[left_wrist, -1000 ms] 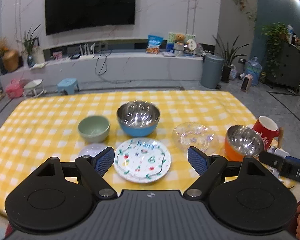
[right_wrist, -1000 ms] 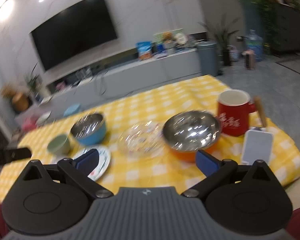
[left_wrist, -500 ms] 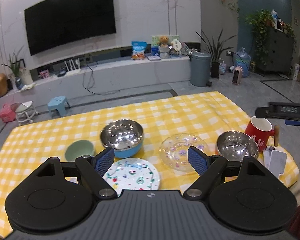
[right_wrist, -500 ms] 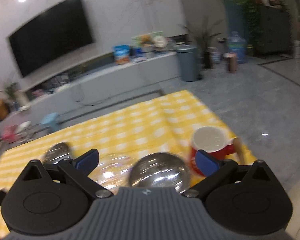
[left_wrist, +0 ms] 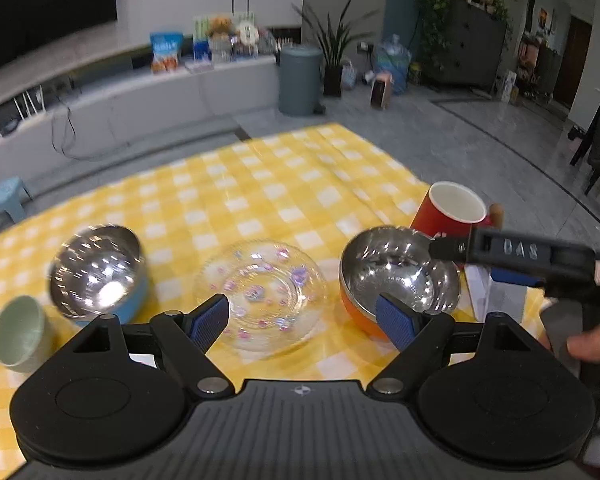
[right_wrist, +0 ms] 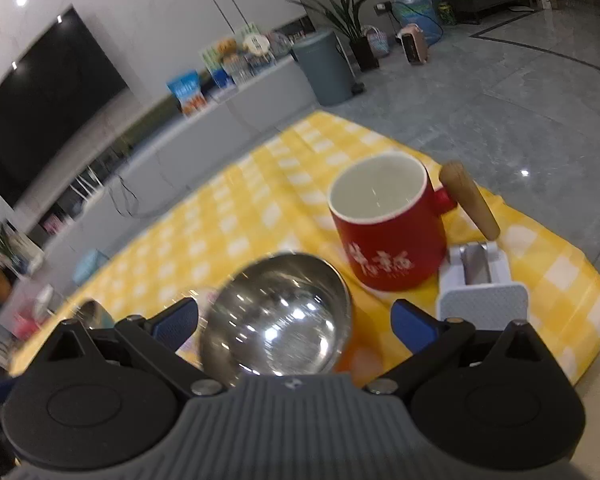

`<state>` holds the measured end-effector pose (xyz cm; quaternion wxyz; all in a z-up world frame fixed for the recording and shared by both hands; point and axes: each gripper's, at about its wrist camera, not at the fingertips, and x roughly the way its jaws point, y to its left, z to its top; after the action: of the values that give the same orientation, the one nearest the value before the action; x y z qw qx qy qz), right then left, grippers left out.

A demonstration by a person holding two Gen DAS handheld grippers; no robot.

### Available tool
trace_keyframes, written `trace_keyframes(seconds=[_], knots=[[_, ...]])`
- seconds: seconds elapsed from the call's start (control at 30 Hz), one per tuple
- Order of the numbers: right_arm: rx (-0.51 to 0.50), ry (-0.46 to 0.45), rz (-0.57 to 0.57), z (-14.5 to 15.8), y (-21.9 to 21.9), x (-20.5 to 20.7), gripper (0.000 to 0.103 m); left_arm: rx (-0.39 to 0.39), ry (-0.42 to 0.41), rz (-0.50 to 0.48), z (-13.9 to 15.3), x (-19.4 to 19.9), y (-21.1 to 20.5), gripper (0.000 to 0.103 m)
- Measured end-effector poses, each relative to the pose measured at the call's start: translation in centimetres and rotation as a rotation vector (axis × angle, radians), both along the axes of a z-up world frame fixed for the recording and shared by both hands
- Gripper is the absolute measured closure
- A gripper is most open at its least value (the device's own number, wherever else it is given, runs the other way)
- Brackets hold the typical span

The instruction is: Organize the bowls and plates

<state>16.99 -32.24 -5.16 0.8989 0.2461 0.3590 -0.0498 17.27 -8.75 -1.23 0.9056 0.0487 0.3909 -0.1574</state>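
Hovering over the orange bowl (right_wrist: 276,320), the right gripper (right_wrist: 294,320) is gaping wide, empty; it should be straddling one rim edge before clamping. The left gripper (left_wrist: 300,320) is waiting, likewise spread and empty.

Raised letters reading "DAS" stood on the black side of the right gripper (left_wrist: 452,249) where it reached in over the orange bowl in the left wrist view; any characters beyond those three were cut off or too dim to make out. The red mug (right_wrist: 392,228) carried white brush-style Chinese characters across its lower front in the right wrist view, but they were blurred and could not be read with confidence. The blue snack bag (left_wrist: 165,51) on the far ledge bore white lettering, too smeared to decipher. A small round emblem sat on each gripper body, without legible text.
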Motion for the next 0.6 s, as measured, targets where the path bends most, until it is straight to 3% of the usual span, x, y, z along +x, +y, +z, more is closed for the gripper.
trace_keyframes(seconds=[0.13, 0.27, 0.43, 0.5, 0.57, 0.6], knots=[[-0.007, 0.044, 0.026, -1.0, 0.6, 0.3, 0.003, -0.011, 0.079, 0.022, -2.7, 2.3, -0.5, 0.011], [0.002, 0.066, 0.037, -1.5, 0.9, 0.2, 0.003, -0.147, 0.133, 0.068, -5.5, 2.9, 1.2, 0.017], [-0.029, 0.105, 0.045, -2.7, 1.5, 0.9, 0.003, -0.26, 0.202, 0.072, -7.0, 3.9, 2.4, 0.022], [-0.02, 0.106, 0.035, -3.1, 1.5, 0.9, 0.006, -0.292, 0.204, 0.068, -7.5, 4.0, 2.3, 0.028], [0.011, 0.115, 0.035, -3.8, 1.4, 1.1, 0.01, -0.293, 0.2, 0.052, -8.0, 4.0, 2.0, 0.049], [0.036, 0.124, 0.035, -4.2, 1.2, 1.3, 0.018, -0.284, 0.199, 0.044, -8.2, 4.1, 1.8, 0.051]])
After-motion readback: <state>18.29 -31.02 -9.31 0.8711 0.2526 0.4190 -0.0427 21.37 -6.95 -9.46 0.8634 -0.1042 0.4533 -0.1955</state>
